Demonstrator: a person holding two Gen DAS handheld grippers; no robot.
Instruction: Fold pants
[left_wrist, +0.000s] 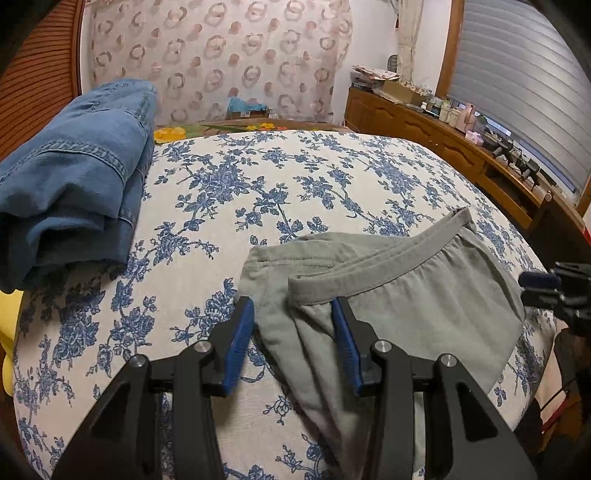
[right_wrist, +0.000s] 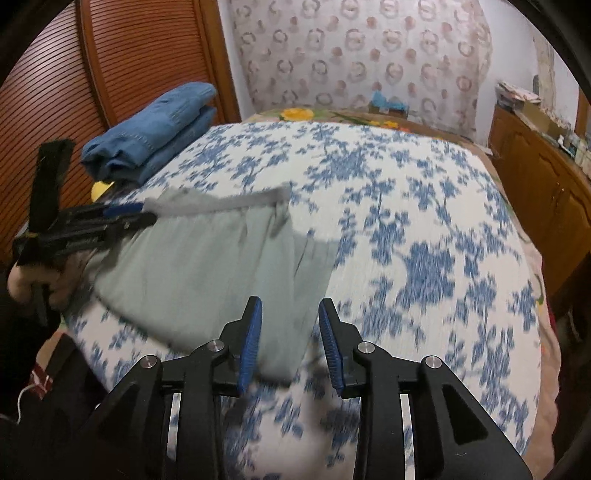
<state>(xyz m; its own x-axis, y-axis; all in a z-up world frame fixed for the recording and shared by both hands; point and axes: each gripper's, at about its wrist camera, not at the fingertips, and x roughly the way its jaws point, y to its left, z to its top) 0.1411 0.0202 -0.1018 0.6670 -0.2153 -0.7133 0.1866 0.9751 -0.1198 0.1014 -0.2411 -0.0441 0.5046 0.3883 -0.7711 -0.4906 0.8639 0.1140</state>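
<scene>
On the bed, floral cover spread flat as work surface; folded jeans parked at far left edge, likely clear of the fold. Grey pants lie near front edge, waistband doubled over. Left gripper, jaws apart, straddles bunched grey cloth, pads not pressing. Right gripper, jaws apart, nothing gripped, over the pants' corner, probably between holds

A bed covered in a white sheet printed with blue flower sprays carries two garments: folded grey-green cotton pants with an elastic waistband at the near edge, and a folded stack of blue denim jeans well apart, by the far left edge
</scene>
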